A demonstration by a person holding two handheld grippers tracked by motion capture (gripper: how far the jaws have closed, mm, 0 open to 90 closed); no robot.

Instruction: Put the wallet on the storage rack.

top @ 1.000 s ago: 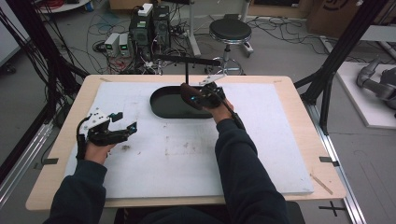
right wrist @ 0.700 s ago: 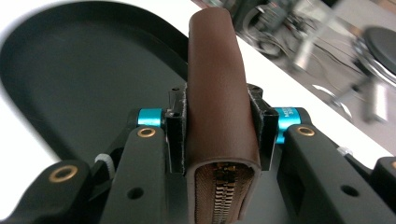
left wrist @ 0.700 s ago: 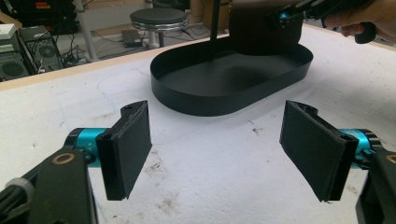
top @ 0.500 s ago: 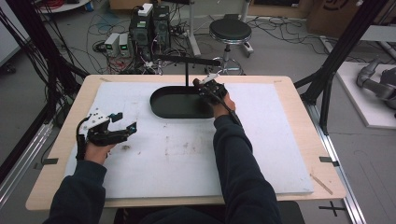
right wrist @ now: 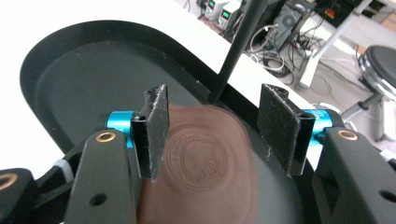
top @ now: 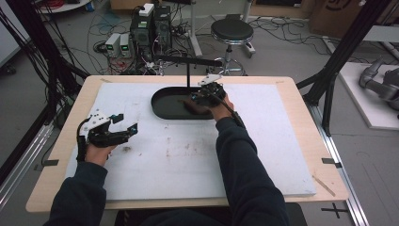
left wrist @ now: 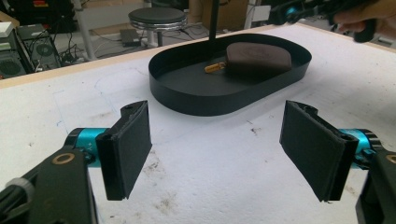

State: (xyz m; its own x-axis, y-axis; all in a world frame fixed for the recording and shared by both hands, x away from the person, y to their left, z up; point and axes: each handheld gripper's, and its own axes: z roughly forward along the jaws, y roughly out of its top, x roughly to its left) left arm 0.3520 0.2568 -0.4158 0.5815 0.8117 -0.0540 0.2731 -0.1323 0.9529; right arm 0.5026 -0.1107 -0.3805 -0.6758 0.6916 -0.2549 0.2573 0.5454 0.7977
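A brown leather pouch point(right wrist: 205, 158) with a stamped round emblem lies flat in the black oval tray point(right wrist: 70, 70), at its right end point(top: 195, 107). A small gold zip pull point(left wrist: 214, 68) sticks out of the pouch point(left wrist: 259, 57). My right gripper point(right wrist: 215, 93) hovers just over the pouch. Its jaws have just been opening and now stand apart, with neither pad pressing on the leather. My left gripper point(left wrist: 217, 112) rests open on the white mat at the left point(top: 120, 127), well short of the tray point(left wrist: 187, 93), with nothing between its pads.
A thin black post point(right wrist: 233, 51) rises from the tray's far rim right behind the pouch and carries a horizontal bar point(top: 188, 59). The white mat point(top: 188, 160) covers most of the wooden table. A stool point(top: 231, 30) and electronics stand beyond the far edge.
The right gripper's jaws were together and now stand apart over the pouch, which lies in the tray. That hand has barely shifted. The left hand has kept still.
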